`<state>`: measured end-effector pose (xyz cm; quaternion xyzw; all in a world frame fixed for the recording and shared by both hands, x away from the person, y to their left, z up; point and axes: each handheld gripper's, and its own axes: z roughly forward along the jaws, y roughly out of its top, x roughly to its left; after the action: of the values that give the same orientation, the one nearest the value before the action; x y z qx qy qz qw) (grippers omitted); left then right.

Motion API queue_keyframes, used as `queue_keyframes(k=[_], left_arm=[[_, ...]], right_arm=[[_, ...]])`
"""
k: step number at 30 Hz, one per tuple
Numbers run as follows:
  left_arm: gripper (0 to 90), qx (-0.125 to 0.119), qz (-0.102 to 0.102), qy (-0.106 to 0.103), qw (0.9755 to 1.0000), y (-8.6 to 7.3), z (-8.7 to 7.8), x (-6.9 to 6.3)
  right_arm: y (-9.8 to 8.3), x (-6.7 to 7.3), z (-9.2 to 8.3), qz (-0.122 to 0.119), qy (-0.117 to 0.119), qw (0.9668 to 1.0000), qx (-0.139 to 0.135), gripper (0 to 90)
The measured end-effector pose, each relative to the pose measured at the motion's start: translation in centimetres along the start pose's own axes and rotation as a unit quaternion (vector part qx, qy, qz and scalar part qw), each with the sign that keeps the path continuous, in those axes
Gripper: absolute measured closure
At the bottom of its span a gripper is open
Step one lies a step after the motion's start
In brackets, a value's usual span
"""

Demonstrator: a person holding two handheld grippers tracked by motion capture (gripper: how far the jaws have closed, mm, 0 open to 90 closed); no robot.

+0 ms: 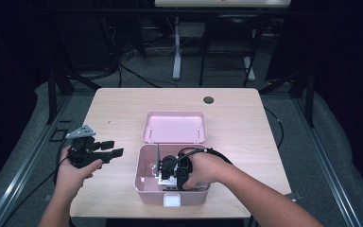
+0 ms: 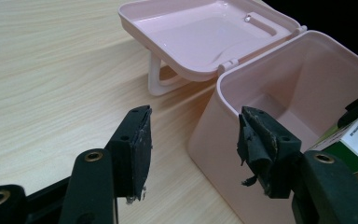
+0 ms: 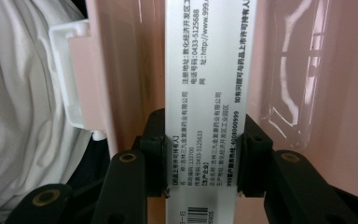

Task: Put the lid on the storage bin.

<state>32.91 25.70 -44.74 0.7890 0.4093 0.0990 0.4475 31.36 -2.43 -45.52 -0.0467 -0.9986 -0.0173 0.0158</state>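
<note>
A pink box (image 1: pixel 144 187) stands open near the table's front edge, its lid (image 1: pixel 174 126) lying flat behind it. My right gripper (image 1: pixel 172 174) reaches down into the box and is shut on a white medicine carton (image 3: pixel 206 93) printed with black text; both jaws press the carton's narrow sides. The carton (image 2: pixel 354 140) has a green part and shows inside the box (image 2: pixel 242 88). My left gripper (image 1: pixel 108 149) hovers to the left of the box, open, with nothing between its jaws (image 2: pixel 193 149).
The box has a white latch (image 1: pixel 171 200) on its front wall, seen also as a white clasp (image 3: pixel 72 79). A dark round grommet (image 1: pixel 208 100) sits at the table's far side. Bare wood (image 1: pixel 118 109) lies left of and behind the box.
</note>
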Motion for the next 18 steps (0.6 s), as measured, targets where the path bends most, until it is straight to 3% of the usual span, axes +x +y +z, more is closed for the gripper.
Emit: queue_keyframes(k=[18], left_arm=[[44.4,0.002,0.000,0.000,1.0000,-0.1,0.1,0.1]], right_arm=[[0.0,-0.2,1.3,-0.017,0.003,0.9998,0.009,61.5]])
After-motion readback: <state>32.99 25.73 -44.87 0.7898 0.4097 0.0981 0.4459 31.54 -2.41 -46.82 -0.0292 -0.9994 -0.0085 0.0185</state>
